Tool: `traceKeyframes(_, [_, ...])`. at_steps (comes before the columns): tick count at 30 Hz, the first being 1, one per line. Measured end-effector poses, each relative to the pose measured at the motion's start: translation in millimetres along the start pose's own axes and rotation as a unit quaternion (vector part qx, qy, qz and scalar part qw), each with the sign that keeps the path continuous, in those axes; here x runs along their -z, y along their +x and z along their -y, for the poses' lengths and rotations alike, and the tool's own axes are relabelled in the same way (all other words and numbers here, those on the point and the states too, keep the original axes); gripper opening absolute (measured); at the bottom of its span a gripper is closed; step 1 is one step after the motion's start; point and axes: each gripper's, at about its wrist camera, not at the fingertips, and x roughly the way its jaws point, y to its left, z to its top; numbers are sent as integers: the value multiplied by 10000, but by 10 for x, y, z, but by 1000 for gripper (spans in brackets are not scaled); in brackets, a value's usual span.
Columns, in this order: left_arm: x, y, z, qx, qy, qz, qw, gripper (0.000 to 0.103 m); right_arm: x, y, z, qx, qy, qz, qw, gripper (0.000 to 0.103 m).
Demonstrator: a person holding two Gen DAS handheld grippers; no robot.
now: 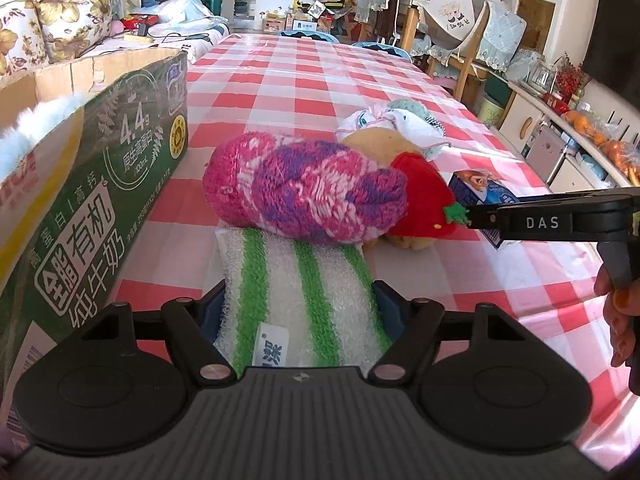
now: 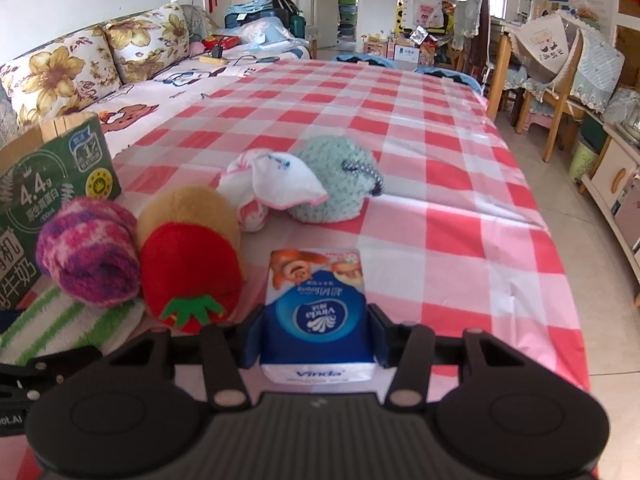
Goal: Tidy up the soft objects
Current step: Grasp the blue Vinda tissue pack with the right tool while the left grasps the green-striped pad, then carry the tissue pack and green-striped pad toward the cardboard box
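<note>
The right hand-held gripper (image 2: 318, 336) is seen pinching a blue Vinda tissue pack (image 2: 318, 320) that rests on the red-and-white checked worktop (image 2: 460, 240). The left hand-held gripper (image 1: 298, 312) is set astride a green-striped white towel (image 1: 296, 296), its pads against the towel's sides. A pink-and-purple knitted bundle (image 1: 304, 196) is laid on the towel's far end, touching a red strawberry plush (image 1: 424, 208). Behind these a white cloth (image 2: 276, 188) and a mint crocheted toy (image 2: 340, 184) are found. A green milk carton box (image 1: 104, 184) stands just beside the towel.
</note>
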Motion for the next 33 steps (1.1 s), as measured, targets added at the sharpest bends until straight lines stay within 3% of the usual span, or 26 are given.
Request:
traceKeyframes(12, [-88, -153, 26, 305, -107, 278, 9991, 89, -125, -363, -47, -3, 204, 412, 9989, 51])
traceKeyframes(19, [-170, -283, 63, 554, -45, 637, 9964, 90, -190, -526, -70, -45, 391, 643, 9972, 51])
traceKeyframes(33, [-307, -391, -91, 579, -236, 1111, 9918, 90, -402, -733, -309, -615, 608, 1105, 9901, 51])
